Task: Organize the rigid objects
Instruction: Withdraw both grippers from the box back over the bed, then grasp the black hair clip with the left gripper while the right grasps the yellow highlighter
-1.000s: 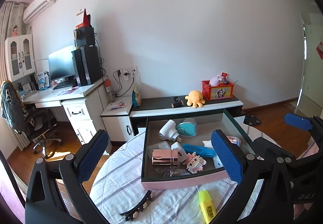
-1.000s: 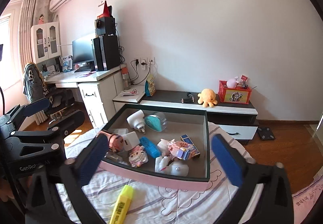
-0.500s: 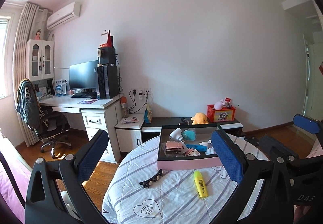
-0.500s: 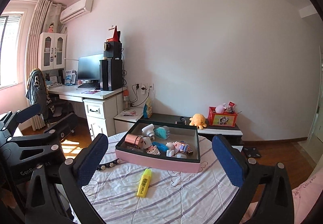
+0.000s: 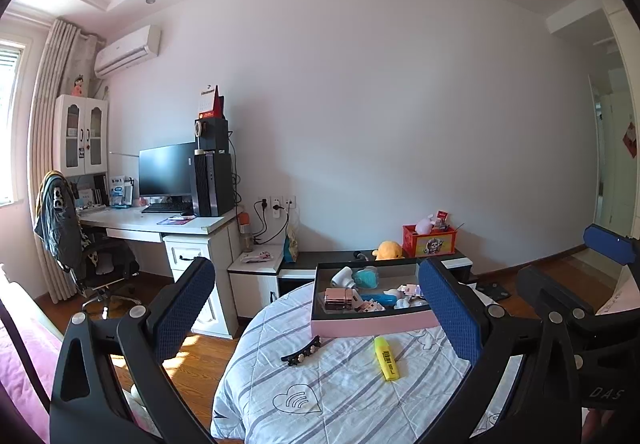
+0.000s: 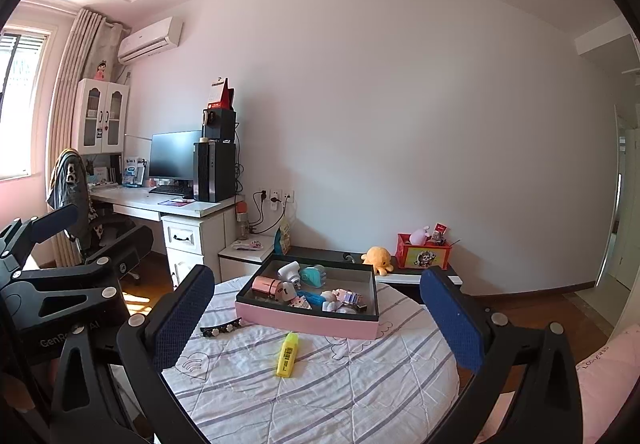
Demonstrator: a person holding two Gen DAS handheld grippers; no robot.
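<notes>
Two items are lying loose on the round table [image 6: 320, 396]: a yellow highlighter [image 6: 287, 354] and a black hair clip [image 6: 221, 326], both outside the pink tray [image 6: 306, 319]. Both grippers, left [image 5: 316, 318] and right [image 6: 316, 318], are hovering spread and empty; the highlighter is likely rolling away if it is being pinched off-centre.

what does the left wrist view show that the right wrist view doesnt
Only the left wrist view shows the right gripper from the side, at its right edge, and the black floor scale beyond the table.

Only the right wrist view shows the left gripper from the side, at its left edge, and the long silver door handle on the right.

Both show the pink tray of small items, with the yellow highlighter and black hair clip lying outside it on the striped tablecloth. Both grippers are open and empty.
</notes>
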